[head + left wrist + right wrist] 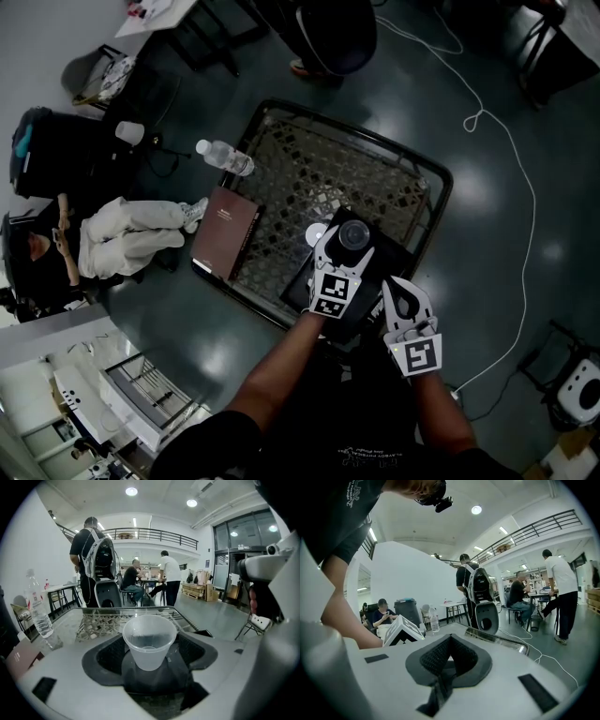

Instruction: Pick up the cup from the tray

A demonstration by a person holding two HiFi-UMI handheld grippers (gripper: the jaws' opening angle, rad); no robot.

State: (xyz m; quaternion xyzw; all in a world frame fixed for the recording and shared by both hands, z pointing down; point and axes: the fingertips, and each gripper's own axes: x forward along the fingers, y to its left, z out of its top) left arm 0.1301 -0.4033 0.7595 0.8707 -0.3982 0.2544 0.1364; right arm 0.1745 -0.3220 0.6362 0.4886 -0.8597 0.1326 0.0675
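A clear plastic cup (pixel 149 641) stands upright between the wide-apart jaws of my left gripper (pixel 150 660), and neither pad presses on it. From the head view the cup (pixel 354 234) appears as a dark ring at the tip of the left gripper (pixel 352 242), over a black tray (pixel 398 261) at the near edge of a mesh-topped table (pixel 319 173). My right gripper (pixel 410 323) hangs just right of the tray, nearer to me. In its own view the right gripper (pixel 449 641) has its dark pads together with nothing in them.
A water bottle (pixel 225 157) and a brown book (pixel 225 242) lie on the table's left side. A seated person (pixel 122 239) is left of the table, and other people (pixel 91 559) stand beyond it. A white cable (pixel 511 150) runs across the floor at right.
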